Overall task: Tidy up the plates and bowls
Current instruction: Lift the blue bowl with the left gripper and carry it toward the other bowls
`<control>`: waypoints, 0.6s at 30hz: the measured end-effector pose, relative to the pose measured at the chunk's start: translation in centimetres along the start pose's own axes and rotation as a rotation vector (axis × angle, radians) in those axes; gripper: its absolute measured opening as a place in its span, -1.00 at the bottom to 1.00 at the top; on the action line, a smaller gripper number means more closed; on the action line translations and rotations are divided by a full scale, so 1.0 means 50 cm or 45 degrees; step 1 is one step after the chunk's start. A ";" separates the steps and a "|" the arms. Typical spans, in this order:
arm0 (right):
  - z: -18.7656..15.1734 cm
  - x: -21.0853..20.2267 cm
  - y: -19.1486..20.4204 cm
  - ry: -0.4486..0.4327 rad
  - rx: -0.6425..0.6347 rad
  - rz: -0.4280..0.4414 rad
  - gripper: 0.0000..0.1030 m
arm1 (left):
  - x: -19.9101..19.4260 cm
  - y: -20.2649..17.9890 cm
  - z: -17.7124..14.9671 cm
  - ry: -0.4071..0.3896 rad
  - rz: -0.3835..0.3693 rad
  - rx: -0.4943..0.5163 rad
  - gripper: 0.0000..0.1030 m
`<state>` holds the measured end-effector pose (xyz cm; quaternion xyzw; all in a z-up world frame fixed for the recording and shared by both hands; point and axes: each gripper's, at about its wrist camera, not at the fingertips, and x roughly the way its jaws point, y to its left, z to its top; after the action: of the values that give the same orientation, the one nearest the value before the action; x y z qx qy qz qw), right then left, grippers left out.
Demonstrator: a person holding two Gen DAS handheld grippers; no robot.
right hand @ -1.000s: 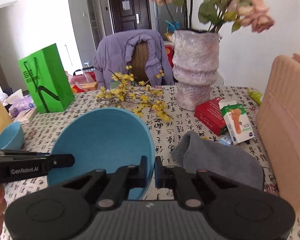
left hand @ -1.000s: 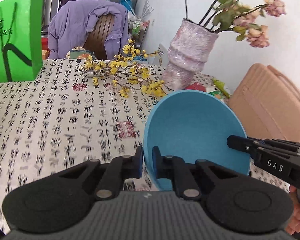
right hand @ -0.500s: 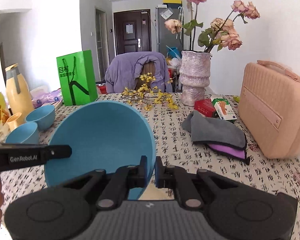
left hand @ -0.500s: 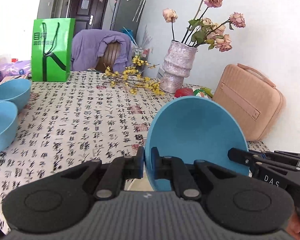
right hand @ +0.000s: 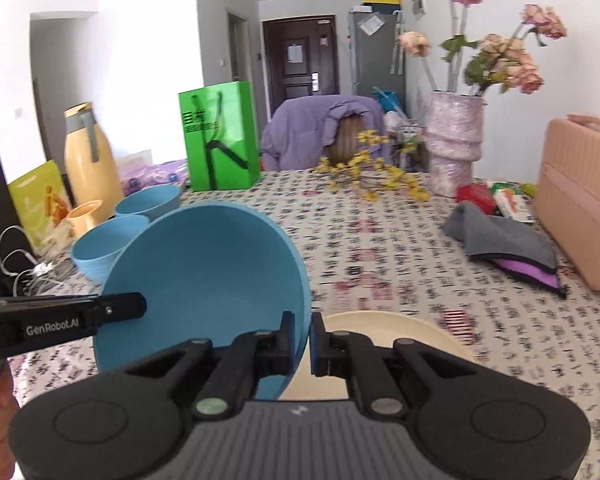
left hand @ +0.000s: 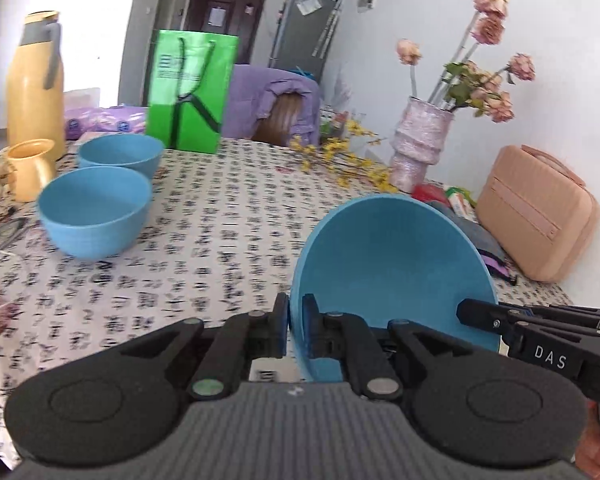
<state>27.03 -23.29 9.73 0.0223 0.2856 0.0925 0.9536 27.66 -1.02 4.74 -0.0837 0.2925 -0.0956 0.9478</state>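
Large blue bowl [left hand: 392, 264]: held tilted above the worktop [left hand: 204, 216], opening facing the cameras, carried by both claws at once.

Left claw [left hand: 295, 320]: clamped on the bowl's left rim, one pad inside the wall and one outside.

Right claw [right hand: 301, 338]: clamped on the bowl's right rim in the same way; it also shows in the left view as a black arm marked "DAS" reaching the rim from the right.

Cream plate [right hand: 384, 328]: flat on the worktop, just beneath the right claw and partly hidden by it and by the bowl.

Two small blue bowls [left hand: 95, 210], [left hand: 120, 156]: upright on the worktop at the far left, one just behind the other, well apart from the held bowl.

Other items on the worktop:
- yellow jug [left hand: 36, 80] and yellow cup [left hand: 32, 166], beside the small bowls
- green bag [left hand: 190, 92], far edge
- vase [left hand: 422, 148] with pink flowers, and yellow blossom twigs [left hand: 340, 160] lying near it
- pink case [left hand: 536, 208], right edge
- grey cloth [right hand: 500, 236], near the case

Worktop covering: cloth printed with black characters.
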 end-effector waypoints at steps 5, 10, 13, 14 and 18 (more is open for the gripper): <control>-0.003 0.054 0.091 0.079 -0.030 0.095 -0.87 | -0.017 0.087 -0.012 0.015 0.092 -0.030 -0.86; -0.010 0.100 0.175 0.146 -0.051 0.166 -0.86 | -0.026 0.176 -0.021 0.067 0.154 -0.053 -0.86; -0.018 0.120 0.218 0.183 -0.063 0.194 -0.85 | -0.028 0.211 -0.024 0.090 0.175 -0.052 -0.86; -0.021 0.127 0.229 0.198 -0.063 0.200 -0.84 | -0.026 0.223 -0.025 0.101 0.174 -0.055 -0.86; -0.031 0.147 0.246 0.261 -0.040 0.207 -0.84 | -0.012 0.249 -0.028 0.150 0.141 -0.060 -0.86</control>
<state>30.18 -9.83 5.62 0.0210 0.3774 0.1756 0.9090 28.02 11.03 1.23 -0.0840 0.3542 -0.0410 0.9305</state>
